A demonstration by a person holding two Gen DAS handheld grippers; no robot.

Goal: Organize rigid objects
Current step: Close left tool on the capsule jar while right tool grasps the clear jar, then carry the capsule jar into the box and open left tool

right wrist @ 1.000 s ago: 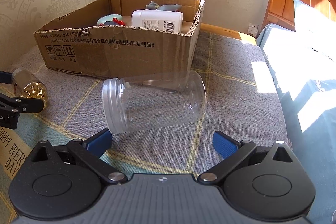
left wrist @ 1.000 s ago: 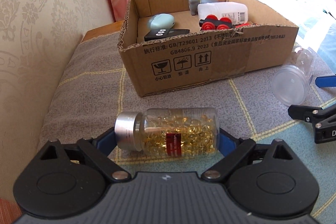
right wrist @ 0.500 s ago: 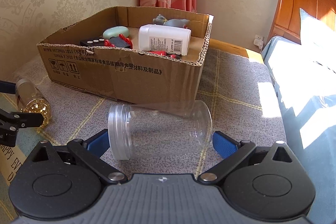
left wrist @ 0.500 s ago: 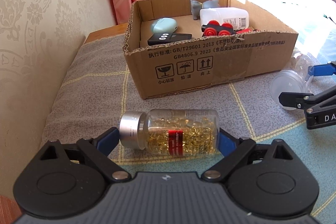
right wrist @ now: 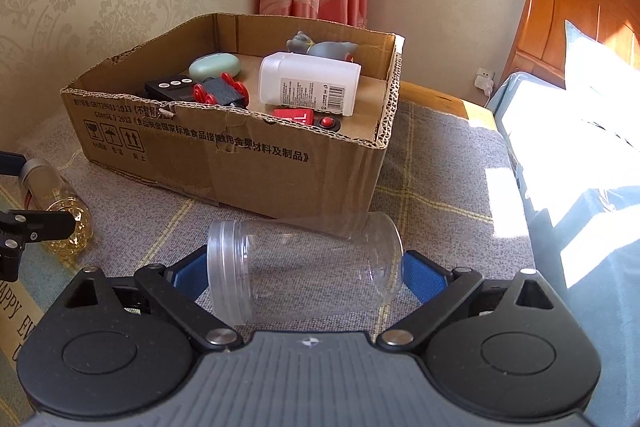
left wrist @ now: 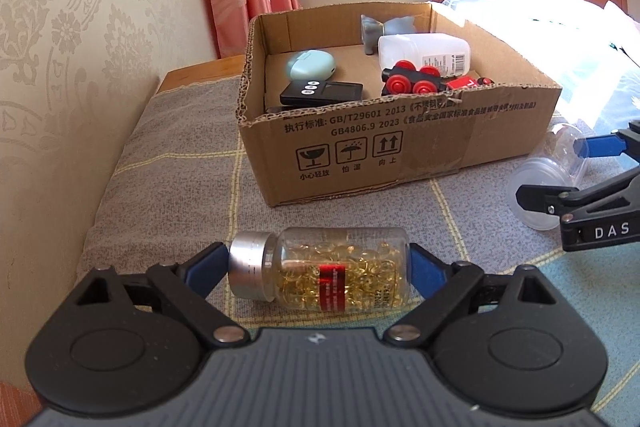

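The left gripper is built on a dark grey ribbed body marked with a small white emblem. Two black rounded housings, each carrying a raised disc and a triangular cut-out, are joined to black linkage arms by silver rivets. Blue pads are fitted on the fingers. The right gripper is made alike. White lettering, "DAS" as far as can be read, is seen on its side.

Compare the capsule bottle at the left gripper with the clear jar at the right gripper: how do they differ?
The capsule bottle is full of golden capsules; the clear jar is empty. The bottle wears a silver cap and a red label; the jar has no lid or label. Both lie on their sides on the cloth, mouths pointing left, each between its gripper's blue pads.
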